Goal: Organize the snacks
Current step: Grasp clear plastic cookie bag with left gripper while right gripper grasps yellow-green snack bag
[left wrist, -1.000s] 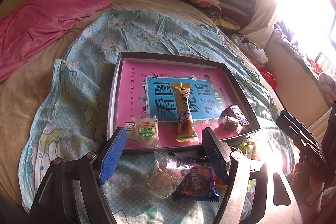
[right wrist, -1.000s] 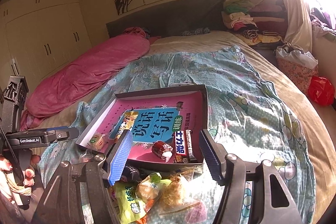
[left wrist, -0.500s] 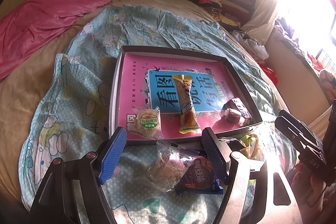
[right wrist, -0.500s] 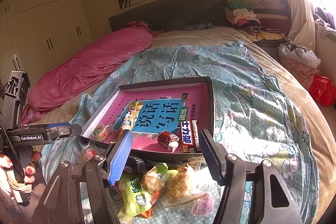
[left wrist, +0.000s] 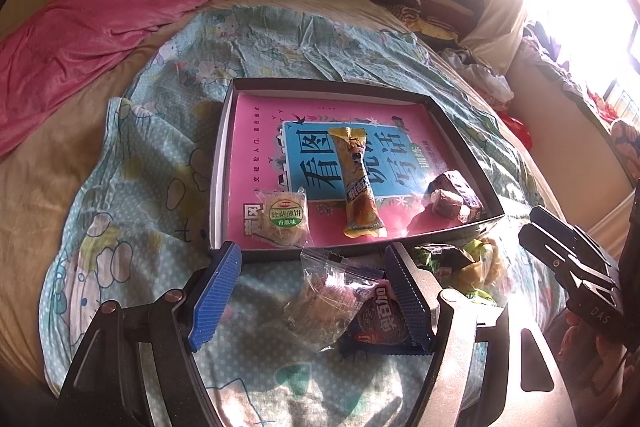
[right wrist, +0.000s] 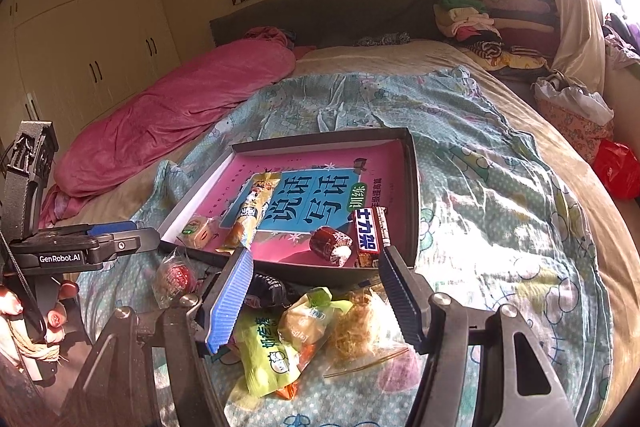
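Left gripper [left wrist: 314, 297] wide open, empty, straddling a clear-wrapped cake [left wrist: 324, 307] just before the box [left wrist: 218, 163]. Right gripper [right wrist: 316, 301] likewise open over the green packets [right wrist: 268, 351]. Wrappers probably light, crinkly, slippery; grasp mid-body. Four snacks already boxed.

left tool [left wrist: 310, 293] lower, nearer clear-wrapped snack [left wrist: 326, 301]

Pink quilt [right wrist: 176, 115] lies beside folded clothes [right wrist: 468, 11].

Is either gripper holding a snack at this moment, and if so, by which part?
Nothing is held. The left gripper and the right gripper are both open above the loose snacks.
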Tool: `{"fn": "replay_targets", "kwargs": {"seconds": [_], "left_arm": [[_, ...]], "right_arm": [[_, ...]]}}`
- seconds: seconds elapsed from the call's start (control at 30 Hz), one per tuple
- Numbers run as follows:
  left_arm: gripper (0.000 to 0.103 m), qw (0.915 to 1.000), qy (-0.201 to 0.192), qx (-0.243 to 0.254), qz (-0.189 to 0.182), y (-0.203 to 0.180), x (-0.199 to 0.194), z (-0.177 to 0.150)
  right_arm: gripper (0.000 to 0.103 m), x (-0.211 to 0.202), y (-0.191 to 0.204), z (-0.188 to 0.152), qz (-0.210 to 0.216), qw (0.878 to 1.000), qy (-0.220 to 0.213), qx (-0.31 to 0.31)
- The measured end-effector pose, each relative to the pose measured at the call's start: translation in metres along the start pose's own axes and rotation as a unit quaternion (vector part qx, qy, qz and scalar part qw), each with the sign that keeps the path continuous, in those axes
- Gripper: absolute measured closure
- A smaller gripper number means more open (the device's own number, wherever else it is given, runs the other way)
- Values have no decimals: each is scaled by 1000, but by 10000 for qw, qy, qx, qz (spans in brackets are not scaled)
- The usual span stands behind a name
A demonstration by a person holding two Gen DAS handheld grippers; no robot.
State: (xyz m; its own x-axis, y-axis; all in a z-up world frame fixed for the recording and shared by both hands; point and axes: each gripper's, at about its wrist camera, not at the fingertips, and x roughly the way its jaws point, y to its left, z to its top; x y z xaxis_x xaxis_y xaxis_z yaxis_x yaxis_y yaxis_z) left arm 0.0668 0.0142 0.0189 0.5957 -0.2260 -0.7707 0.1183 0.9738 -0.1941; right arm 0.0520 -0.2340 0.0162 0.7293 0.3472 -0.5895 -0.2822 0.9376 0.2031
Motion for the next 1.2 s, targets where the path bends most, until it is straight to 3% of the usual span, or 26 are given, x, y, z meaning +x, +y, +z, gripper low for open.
{"fn": "replay_targets", "kwargs": {"seconds": [0.67,1.2], "left_arm": [[27,9997,210,153,-38,-10,0,-14],[27,9985,485,210,107,-6,21,-27]], "right_arm": [[38,6,10,-10,5,9995,300,-130],[38,29,12,-25,182,9949,989,-35]]}}
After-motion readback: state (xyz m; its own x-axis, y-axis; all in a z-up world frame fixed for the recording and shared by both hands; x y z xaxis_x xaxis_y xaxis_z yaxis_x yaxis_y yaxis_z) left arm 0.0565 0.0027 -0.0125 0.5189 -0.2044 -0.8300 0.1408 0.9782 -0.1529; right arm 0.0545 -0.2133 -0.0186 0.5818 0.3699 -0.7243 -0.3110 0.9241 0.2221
